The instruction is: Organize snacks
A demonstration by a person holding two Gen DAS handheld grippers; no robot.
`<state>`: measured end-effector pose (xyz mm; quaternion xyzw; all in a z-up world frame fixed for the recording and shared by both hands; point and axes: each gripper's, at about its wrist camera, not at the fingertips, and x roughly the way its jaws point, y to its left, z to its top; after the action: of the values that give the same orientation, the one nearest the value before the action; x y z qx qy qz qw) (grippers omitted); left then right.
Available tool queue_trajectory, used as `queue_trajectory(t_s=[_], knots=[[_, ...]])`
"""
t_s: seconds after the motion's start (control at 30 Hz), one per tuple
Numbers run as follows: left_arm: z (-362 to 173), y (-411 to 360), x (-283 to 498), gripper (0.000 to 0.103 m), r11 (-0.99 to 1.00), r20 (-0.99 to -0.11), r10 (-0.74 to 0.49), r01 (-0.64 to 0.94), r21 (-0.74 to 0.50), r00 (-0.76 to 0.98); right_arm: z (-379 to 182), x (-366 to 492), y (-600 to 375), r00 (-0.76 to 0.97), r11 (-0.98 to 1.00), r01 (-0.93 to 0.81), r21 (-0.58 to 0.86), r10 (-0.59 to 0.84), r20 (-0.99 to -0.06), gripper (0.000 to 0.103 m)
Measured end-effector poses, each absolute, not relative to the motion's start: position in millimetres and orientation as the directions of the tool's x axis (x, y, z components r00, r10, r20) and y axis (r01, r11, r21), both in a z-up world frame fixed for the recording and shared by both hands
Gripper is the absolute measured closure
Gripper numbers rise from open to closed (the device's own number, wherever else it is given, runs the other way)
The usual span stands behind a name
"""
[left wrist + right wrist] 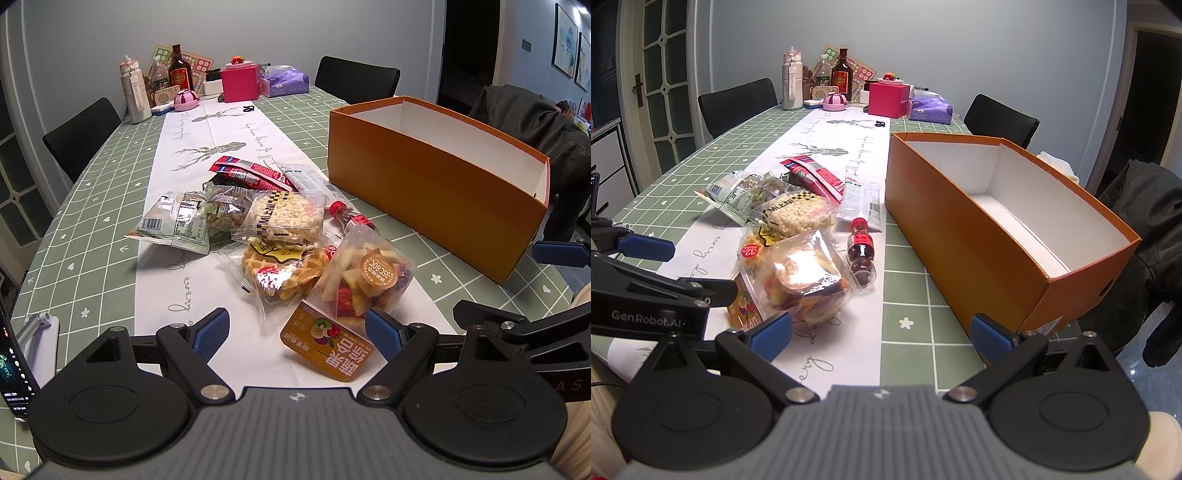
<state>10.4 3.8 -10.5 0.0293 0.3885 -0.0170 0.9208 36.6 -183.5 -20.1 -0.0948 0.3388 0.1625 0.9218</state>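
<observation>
Table (pixel 92 206) carries a snack pile (pixel 273 229) beside an empty orange box (pixel 960 221). Left tongs (pixel 299 332) and right tongs (pixel 882 336) stand wide, empty. Risk: the slick fruit-chip bag (pixel 365 277), probably overlapping neighbours, may slip or drag them.

Snack pile (pixel 273 229) crowds the white runner (pixel 177 295), packets overlapping, the dried-fruit bag (pixel 364 280) nearest the left gripper (pixel 297 334) with bare runner just left of it. The orange box (pixel 964 229) stands open-topped and bare inside, its tall wall close beside the small bottle (pixel 862 249), a narrow lane of cloth between. Ahead of the right gripper (pixel 882 338), wide-set fingers frame clear tablecloth (pixel 912 295).
</observation>
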Motion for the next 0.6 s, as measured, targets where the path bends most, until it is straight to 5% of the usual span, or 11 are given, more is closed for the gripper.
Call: queue_trajectory(t_s=[0.6], knots=[[-10.3,3.6,10.5,0.005,0.998,-0.717,-0.009,0.055,0.041,0.697,-22.3,36.6,-183.3,0.716,0.93,-0.363,-0.064,0.235,-0.657,0.003]])
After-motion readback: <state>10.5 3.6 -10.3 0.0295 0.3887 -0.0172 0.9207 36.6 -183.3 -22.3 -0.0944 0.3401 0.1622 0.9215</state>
